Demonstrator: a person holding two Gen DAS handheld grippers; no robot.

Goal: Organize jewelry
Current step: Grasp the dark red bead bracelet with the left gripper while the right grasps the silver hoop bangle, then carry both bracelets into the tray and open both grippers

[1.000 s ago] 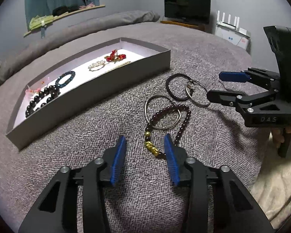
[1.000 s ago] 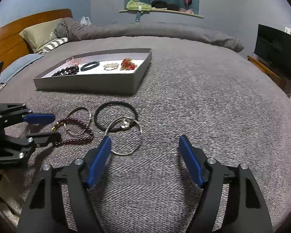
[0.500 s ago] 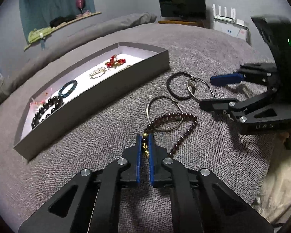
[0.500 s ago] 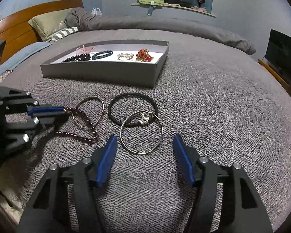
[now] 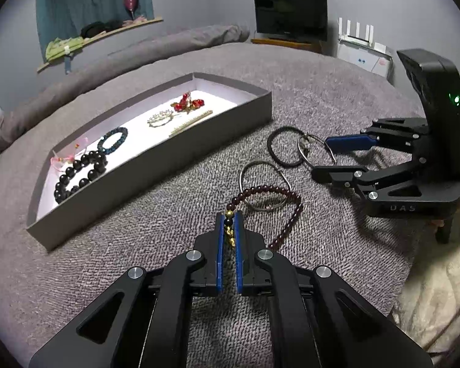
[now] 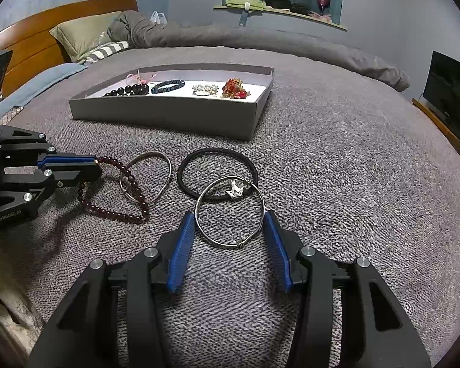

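A: Dim indoor light, cool grey-blue cast, both wrist views. Source looks overhead and soft; can't place it.

B: Shadows?

A: Soft-edged ones on the grey woven bedspread [image 6: 337, 159] beside the black left gripper with blue pads [image 6: 67, 165], and under the black right gripper with blue pads [image 5: 343, 156]. The white floor of the shallow grey cardboard tray [image 5: 156, 165] is the brightest patch, near washed out.

B: Glare?

A: A small green indicator light [image 5: 454, 98] blooms slightly. Faint glints on the thin silver wire bangle with a charm [image 6: 230, 214].

B: Distortion?

A: Strong fisheye: straight tray walls bow, black vignette in the corners. Centre sharp; the far wall is soft and grainy.
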